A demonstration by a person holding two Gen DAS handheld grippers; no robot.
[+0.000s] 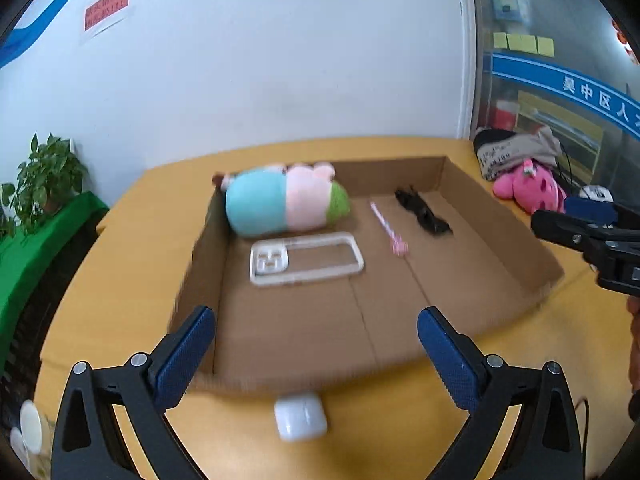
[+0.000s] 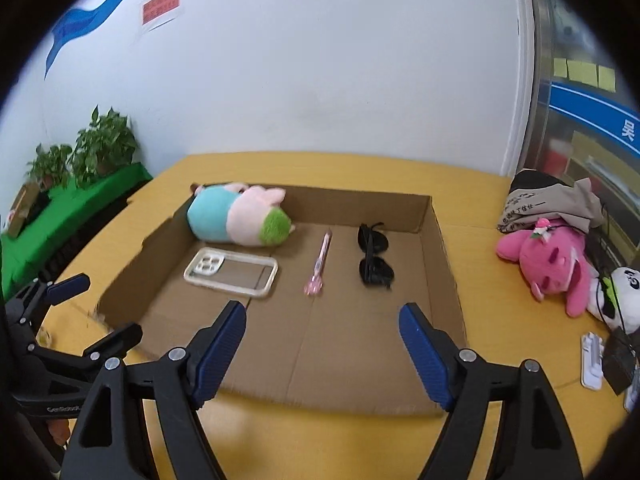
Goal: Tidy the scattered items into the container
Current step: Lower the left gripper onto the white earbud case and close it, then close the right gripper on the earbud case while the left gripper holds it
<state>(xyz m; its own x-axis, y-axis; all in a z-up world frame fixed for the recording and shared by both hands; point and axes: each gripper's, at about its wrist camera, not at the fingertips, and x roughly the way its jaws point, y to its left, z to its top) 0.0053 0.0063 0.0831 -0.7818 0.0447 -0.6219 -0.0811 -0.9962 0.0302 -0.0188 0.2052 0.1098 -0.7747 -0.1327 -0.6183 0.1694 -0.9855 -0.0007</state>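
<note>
Presently, contents and standing of the scene, item by item.

Cardboard tray (image 1: 500,216): shallow, open-topped, at frame centre in both views; the low walls allow entry from above.

Inside it:
- striped plush toy (image 1: 280,204), upper left corner, against the far wall;
- clear phone case (image 1: 306,258), flat, just below the plush;
- pink pen (image 1: 386,226), centre, lying lengthwise;
- black sunglasses (image 1: 422,212), folded, right of the pen.

Bare floor remains along the tray's lower half.

White earbud case (image 1: 300,420): outside the tray, on the yellow table (image 1: 100,280), just below the tray's near wall at lower centre of the left wrist view. Judged the item left to stow.

Left gripper (image 1: 316,356): fingers spread wide, holding nothing, framing the earbud case from above, apparently lined up for a pickup.

Right gripper (image 2: 322,344): fingers likewise wide apart, empty, over the tray's near edge.

Clearance: the earbud case sits near the cardboard wall; a finger could catch that edge.

Pink plush (image 2: 552,264), panda toy (image 2: 624,300) and folded cloth (image 2: 552,200): right of frame, well apart from the tray.
</note>
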